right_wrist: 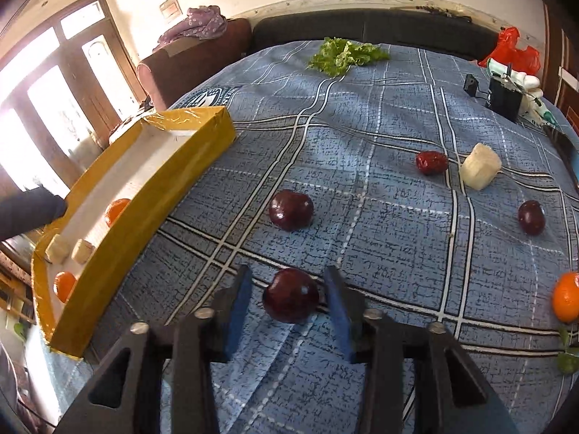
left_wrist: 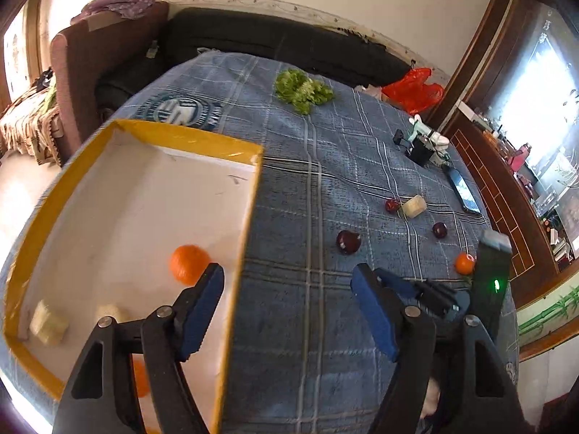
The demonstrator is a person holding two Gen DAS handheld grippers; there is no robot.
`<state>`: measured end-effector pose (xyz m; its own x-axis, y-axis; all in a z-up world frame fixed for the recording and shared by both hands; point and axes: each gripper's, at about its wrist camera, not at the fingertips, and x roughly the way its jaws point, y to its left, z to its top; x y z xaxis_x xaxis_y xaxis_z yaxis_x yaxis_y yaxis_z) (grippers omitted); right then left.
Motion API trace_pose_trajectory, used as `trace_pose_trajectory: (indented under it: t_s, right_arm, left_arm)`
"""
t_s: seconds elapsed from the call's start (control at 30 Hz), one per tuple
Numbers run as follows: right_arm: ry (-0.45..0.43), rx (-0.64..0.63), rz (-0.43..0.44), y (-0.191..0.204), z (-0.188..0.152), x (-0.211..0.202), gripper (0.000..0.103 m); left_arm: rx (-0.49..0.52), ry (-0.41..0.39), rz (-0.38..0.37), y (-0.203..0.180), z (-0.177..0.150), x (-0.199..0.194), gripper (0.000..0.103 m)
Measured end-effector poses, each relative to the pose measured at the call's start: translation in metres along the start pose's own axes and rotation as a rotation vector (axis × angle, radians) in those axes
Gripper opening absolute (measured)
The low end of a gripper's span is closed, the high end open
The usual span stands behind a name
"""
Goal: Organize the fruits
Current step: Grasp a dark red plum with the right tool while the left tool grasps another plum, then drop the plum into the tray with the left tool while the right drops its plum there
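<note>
Right gripper: jaws set fairly wide, one blue pad on either side of a dark red plum that rests on the cloth. A gap shows on each side of the fruit; the pads do not touch it.

Left gripper: jaws wide, nothing between them. It hangs over the near right wall of the yellow box, with its left finger above the box floor and its right finger above the cloth.

Box contents, left wrist view: one orange just beyond the left finger, a second orange partly hidden under the gripper frame, and two pale cut blocks near the front wall.

Loose on the blue plaid cloth, right wrist view: a second plum just beyond the first, a third plum well to the right, a red date just beside a pale block, and an orange at the right edge. Lettuce lies at the far end.

Writing: a round emblem is printed on the cloth with white lettering around its ring; the lettering is too small and distorted to read. A phone lies with its screen lit, content illegible.
</note>
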<state>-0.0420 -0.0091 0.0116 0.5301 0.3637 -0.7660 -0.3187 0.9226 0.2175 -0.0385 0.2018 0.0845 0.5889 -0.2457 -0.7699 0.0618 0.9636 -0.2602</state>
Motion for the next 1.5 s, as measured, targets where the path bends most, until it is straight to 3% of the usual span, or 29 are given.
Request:
trace_pose_trajectory:
  t_s: [0.27, 0.43, 0.53, 0.77, 0.8, 0.87, 0.9, 0.97, 1.1, 1.27, 1.37, 1.5]
  right_arm:
    - [-0.017, 0.042, -0.019, -0.014, -0.005, -0.010, 0.032]
    - [0.002, 0.072, -0.065, -0.028, -0.007, -0.015, 0.032]
    - [0.005, 0.099, -0.075, -0.037, -0.007, -0.016, 0.032]
    - [0.003, 0.104, -0.085, -0.041, -0.006, -0.016, 0.032]
    - [0.003, 0.105, -0.085, -0.041, -0.006, -0.017, 0.032]
    - [0.001, 0.104, -0.087, -0.040, -0.005, -0.016, 0.032]
    - [0.001, 0.104, -0.088, -0.040, -0.005, -0.016, 0.032]
    - [-0.001, 0.104, -0.090, -0.039, -0.006, -0.016, 0.032]
    - [-0.010, 0.108, -0.088, -0.040, -0.004, -0.017, 0.032]
    - [-0.071, 0.114, -0.006, -0.037, -0.002, -0.029, 0.032]
    - [-0.110, 0.103, 0.021, -0.031, -0.002, -0.036, 0.032]
    - [-0.140, 0.093, 0.021, -0.023, -0.004, -0.039, 0.032]
  left_arm:
    - [0.014, 0.106, -0.052, -0.031, 0.020, 0.076, 0.072]
    - [0.061, 0.151, -0.038, -0.047, 0.024, 0.114, 0.048]
    - [0.066, 0.148, -0.072, -0.051, 0.026, 0.127, 0.047]
    - [0.174, 0.139, -0.038, -0.077, 0.016, 0.137, 0.047]
    - [0.176, 0.132, -0.033, -0.078, 0.016, 0.137, 0.039]
    - [0.152, 0.143, -0.099, -0.078, 0.016, 0.137, 0.024]
    - [0.146, 0.142, -0.096, -0.078, 0.016, 0.137, 0.023]
    - [0.161, 0.125, -0.062, -0.079, 0.014, 0.133, 0.023]
    - [0.120, 0.098, -0.067, -0.069, 0.012, 0.113, 0.023]
    - [0.067, 0.002, -0.076, -0.044, 0.006, 0.053, 0.024]
    - [0.019, -0.068, -0.064, -0.013, -0.002, 0.009, 0.024]
    - [-0.118, -0.153, -0.028, 0.049, -0.022, -0.042, 0.024]
